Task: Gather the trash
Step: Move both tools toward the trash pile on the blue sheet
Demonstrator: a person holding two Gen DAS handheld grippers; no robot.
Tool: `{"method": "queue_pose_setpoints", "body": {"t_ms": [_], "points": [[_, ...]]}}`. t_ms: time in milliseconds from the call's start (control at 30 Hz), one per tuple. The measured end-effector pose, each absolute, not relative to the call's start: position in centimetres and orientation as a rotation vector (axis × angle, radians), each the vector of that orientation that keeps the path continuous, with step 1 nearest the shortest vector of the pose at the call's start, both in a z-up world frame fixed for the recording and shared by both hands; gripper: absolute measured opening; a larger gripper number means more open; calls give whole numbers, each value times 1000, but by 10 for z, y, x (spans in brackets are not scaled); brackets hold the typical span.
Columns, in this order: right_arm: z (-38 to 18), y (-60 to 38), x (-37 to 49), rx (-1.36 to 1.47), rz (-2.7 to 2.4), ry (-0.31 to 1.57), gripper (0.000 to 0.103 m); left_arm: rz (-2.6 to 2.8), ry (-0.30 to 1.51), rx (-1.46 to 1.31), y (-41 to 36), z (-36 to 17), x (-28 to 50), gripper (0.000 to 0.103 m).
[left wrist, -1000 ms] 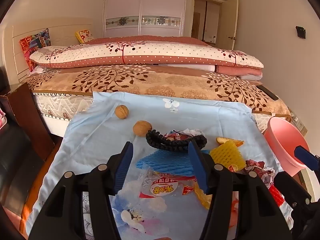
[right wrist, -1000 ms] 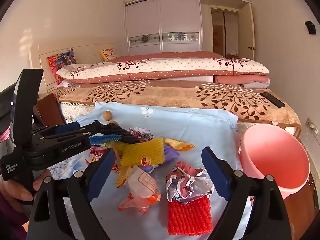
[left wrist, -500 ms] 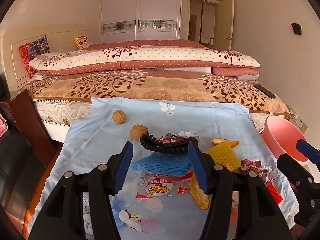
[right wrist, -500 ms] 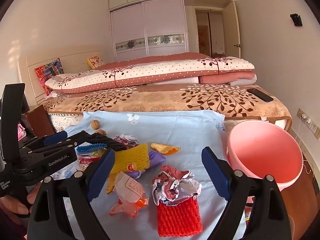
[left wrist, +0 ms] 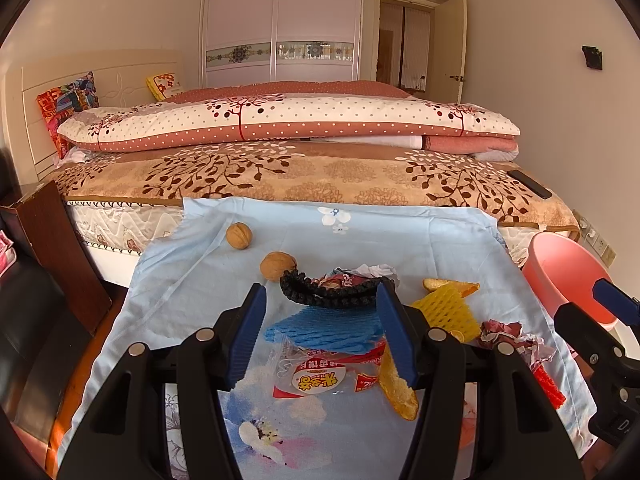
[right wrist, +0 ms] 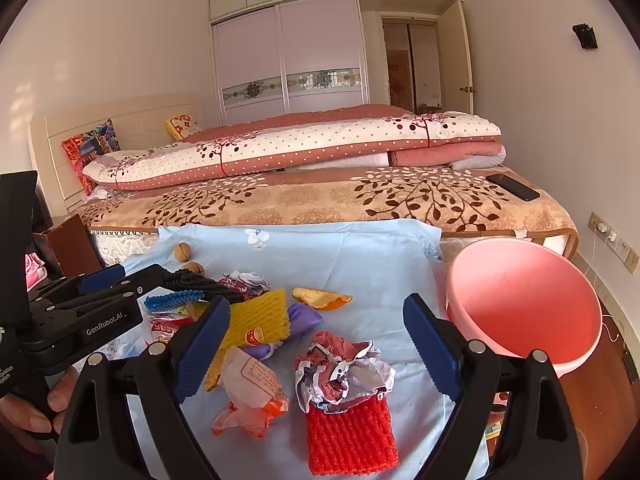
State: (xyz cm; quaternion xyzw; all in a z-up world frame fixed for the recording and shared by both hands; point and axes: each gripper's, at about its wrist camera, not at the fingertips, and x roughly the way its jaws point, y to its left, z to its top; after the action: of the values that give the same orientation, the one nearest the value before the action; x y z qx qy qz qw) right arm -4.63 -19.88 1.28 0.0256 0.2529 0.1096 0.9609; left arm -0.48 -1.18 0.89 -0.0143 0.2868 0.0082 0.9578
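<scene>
While both grippers are hanging wide open and empty, the right gripper (right wrist: 316,344) is framing the crumpled wrapper (right wrist: 342,372) (light, springy) lying atop the red foam net (right wrist: 352,436), beside the pink basin (right wrist: 524,304).

I see the trash heaped on the cloth (right wrist: 360,256) before the bed (right wrist: 320,196) — two walnuts (left wrist: 239,235) at the far left, the basin (right wrist: 524,304) off its right edge. A phone (right wrist: 513,187), I think, lies on the bed's right side.
</scene>
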Motion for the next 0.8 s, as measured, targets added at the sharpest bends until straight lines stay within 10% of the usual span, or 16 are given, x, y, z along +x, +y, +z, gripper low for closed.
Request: {"method": "queue_pose_setpoints", "body": {"t_ms": [800], "points": [[8, -204, -42, 103, 177, 545, 87, 6, 581, -37, -11, 8, -5, 58]]}}
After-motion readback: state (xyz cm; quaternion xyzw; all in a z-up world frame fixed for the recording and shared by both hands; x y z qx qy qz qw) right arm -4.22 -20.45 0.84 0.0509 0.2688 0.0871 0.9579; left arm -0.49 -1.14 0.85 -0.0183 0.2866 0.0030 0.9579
